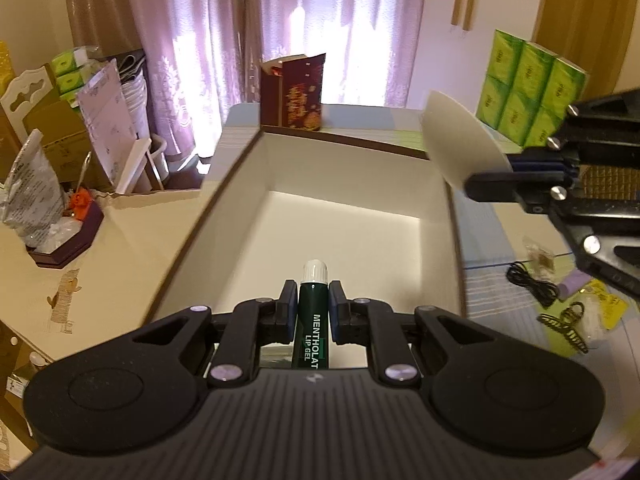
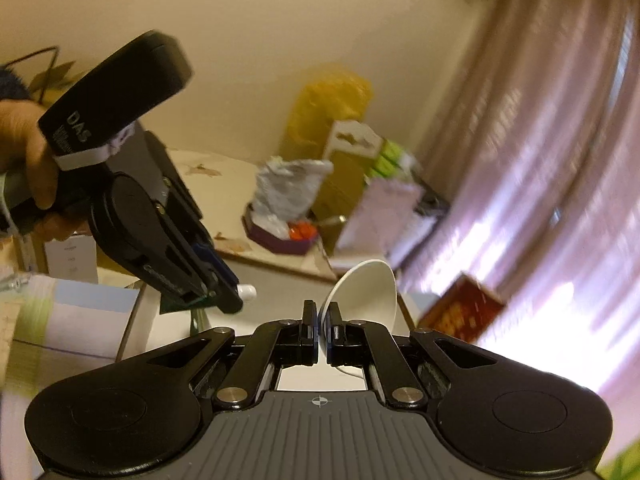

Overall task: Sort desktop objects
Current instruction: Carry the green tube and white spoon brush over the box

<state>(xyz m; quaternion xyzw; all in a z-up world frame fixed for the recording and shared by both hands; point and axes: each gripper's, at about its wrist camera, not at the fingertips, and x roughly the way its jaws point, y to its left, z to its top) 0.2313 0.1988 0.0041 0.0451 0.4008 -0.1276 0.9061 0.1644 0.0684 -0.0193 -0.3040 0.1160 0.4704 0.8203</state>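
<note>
Cream desk (image 1: 120, 264): we see a pale, smooth top with a small brown print; a striped mat in blue, white and green lies at the right.
Room: we see mauve patterned curtains (image 1: 304, 28) glowing with daylight, a plain cream wall, and green tissue packs (image 1: 528, 96) stacked at the right.
Box (image 1: 340, 216): we look into an open rectangular carton, white and matt inside, with a thin dark-brown rim; a maroon lid with gold print stands at its far edge.
Left tool (image 1: 313, 300): we see black matt plastic with ribbed housing; it is clamped on the lip gel tube, holding it over the box's near end.
Right tool (image 2: 319, 320): we see its fingers pinched tight on the white disc's edge, high beside the box's right wall.
White disc (image 1: 460, 140): we see a thin, smooth, slightly dished oval.
Lip gel tube (image 1: 313, 320): we see a dark green glossy cylinder with a ribbed white cap, pointing forward.
Clutter: a black cable (image 1: 532, 280), an olive hair claw (image 1: 568, 324) and small packets lie on the mat at the right.
Hard to make out: the right wrist view is motion-blurred; a hand (image 2: 28, 160) is cut off at its left edge.
</note>
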